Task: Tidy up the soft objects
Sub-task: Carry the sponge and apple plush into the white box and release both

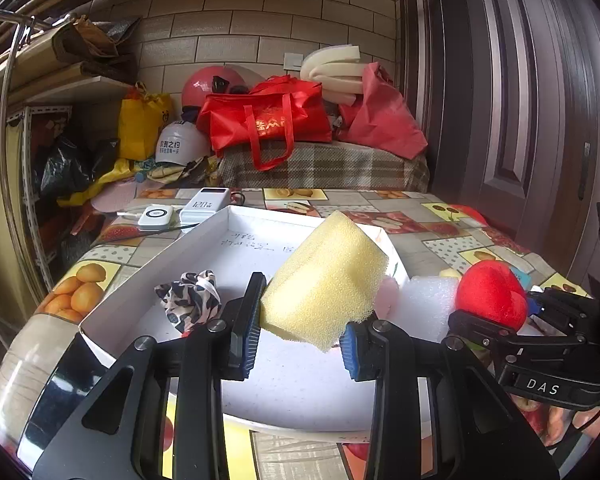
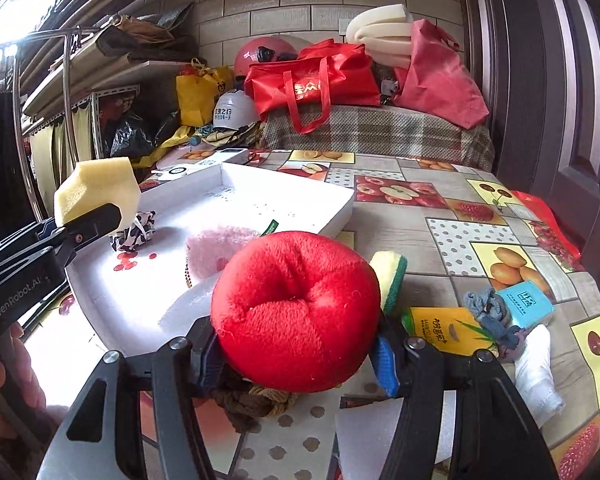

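**Both grippers loaded over the tray**

The left gripper (image 1: 300, 330) was clamped on a sponge (image 1: 326, 280) above the tray (image 1: 140, 276), a scrunchie (image 1: 190, 298) at its 9 o'clock. Light, squashy foam; a mid-body pinch looked safest. The right gripper (image 2: 300, 356) squeezed a plush apple (image 2: 296, 312), soft and springy. Readable: "DAS", "GenRobot.AI".
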{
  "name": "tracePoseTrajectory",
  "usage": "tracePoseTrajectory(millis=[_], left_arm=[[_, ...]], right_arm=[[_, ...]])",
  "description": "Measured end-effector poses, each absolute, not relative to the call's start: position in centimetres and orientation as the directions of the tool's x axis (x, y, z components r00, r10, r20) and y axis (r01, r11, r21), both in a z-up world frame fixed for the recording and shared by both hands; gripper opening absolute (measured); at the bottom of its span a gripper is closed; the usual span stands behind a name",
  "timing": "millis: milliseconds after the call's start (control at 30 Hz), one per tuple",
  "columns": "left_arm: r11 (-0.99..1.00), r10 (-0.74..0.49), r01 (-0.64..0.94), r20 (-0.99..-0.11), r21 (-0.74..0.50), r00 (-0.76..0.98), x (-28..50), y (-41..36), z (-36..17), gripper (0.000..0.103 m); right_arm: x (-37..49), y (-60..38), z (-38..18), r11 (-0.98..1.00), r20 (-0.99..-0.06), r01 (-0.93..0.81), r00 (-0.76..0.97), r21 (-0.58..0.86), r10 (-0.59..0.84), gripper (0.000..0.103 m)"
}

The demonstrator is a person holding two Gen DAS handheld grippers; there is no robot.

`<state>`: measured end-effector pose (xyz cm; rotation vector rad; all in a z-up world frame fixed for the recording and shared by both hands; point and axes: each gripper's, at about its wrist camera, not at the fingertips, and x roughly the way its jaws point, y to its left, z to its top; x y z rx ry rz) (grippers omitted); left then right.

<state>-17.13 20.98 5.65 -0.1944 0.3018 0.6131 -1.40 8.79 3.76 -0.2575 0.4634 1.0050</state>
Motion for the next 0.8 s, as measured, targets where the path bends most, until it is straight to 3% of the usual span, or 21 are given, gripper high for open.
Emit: tracePoseTrajectory(millis=[367, 800], left_arm=[[0.784, 0.552, -0.614, -0.35, -0.089, 0.757, -16.7, 23.0, 5.6, 0.033], [0.719, 0.571, -0.675, -0.412, -0.167, 0.71, -15.5, 28.3, 5.2, 0.033]], right_arm=[[-4.2, 12.5, 4.2, 0.458, -0.448, -0.886, 0.439, -0.073, 0.779, 0.06], [-3.4, 16.4, 3.8, 0.423, -0.507, -0.906, 0.367, -0.006, 0.78, 0.06]])
